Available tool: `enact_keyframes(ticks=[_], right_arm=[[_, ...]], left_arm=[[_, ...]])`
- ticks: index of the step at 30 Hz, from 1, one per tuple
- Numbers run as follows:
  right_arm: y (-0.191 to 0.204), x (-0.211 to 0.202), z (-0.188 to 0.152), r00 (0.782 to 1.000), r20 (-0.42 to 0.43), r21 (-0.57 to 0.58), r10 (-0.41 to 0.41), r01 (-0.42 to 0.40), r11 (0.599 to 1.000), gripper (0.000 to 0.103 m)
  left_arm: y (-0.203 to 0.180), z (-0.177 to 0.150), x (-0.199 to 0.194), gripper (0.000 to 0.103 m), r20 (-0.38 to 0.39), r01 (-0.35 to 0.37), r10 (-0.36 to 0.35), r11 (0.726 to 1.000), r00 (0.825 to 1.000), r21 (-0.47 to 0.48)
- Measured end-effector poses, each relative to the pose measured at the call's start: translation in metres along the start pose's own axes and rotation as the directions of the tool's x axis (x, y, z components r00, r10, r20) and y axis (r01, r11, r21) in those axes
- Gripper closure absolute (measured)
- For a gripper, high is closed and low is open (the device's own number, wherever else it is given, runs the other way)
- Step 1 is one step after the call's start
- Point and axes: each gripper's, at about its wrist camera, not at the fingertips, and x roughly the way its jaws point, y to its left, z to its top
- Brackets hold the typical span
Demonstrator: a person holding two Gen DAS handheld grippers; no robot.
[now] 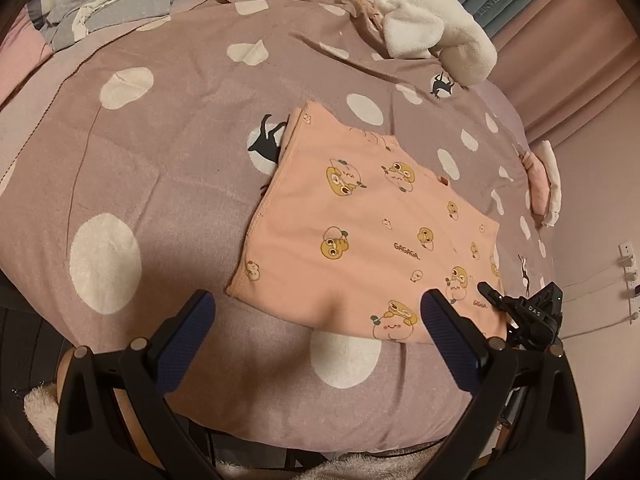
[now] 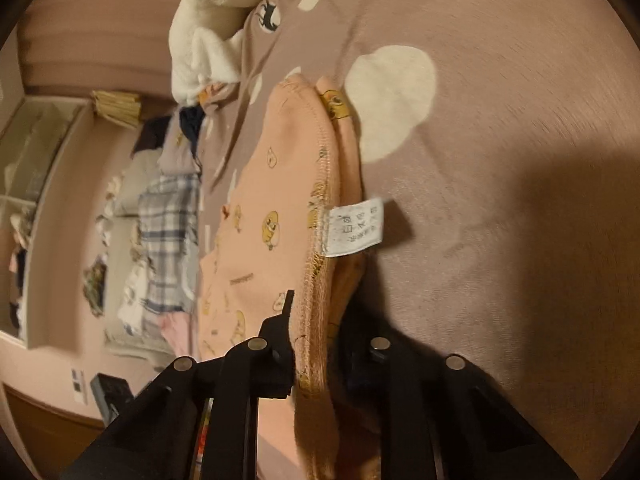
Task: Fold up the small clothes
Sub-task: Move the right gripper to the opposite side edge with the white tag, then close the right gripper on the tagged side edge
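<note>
A pink garment printed with yellow cartoon figures lies folded flat on the dotted mauve bedspread. My left gripper is open, hovering over the garment's near edge with nothing pinched between its blue pads. My right gripper sits at the garment's near right corner. In the right wrist view, the right gripper is shut on the seamed edge of the pink garment, and the fabric rises between its jaws. A white care label sticks out from that seam.
A fluffy white garment lies at the far right of the bed. Folded grey clothes and plaid fabric sit at the far left. The bed's right edge drops off beside a small pink and white bundle.
</note>
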Motion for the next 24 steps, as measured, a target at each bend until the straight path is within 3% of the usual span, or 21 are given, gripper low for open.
enact_keyframes(ticks=[4,11,17,24], right_arm=[[0.016,0.003,-0.002,0.998,0.032,-0.035,-0.056,0.057,0.998,0.086],[0.021,-0.002,0.002,0.999,0.024,-0.012,-0.048,0.048,0.999,0.086],[0.04,-0.003,0.001,0.996,0.026,-0.045,-0.081,0.082,0.996,0.086],[0.069,0.004,-0.002,0.994,0.02,-0.088,-0.103,0.105,0.991,0.086]], left_arm=[[-0.003,-0.004,-0.003,0.0,0.016,-0.003,0.003,1.0,1.0,-0.019],[0.002,-0.004,-0.009,0.0,0.006,-0.003,0.003,1.0,1.0,-0.031],[0.005,-0.005,-0.017,0.0,0.063,-0.044,0.043,0.999,0.997,0.019],[0.018,-0.008,-0.008,0.0,0.008,-0.025,0.025,1.0,1.0,0.0]])
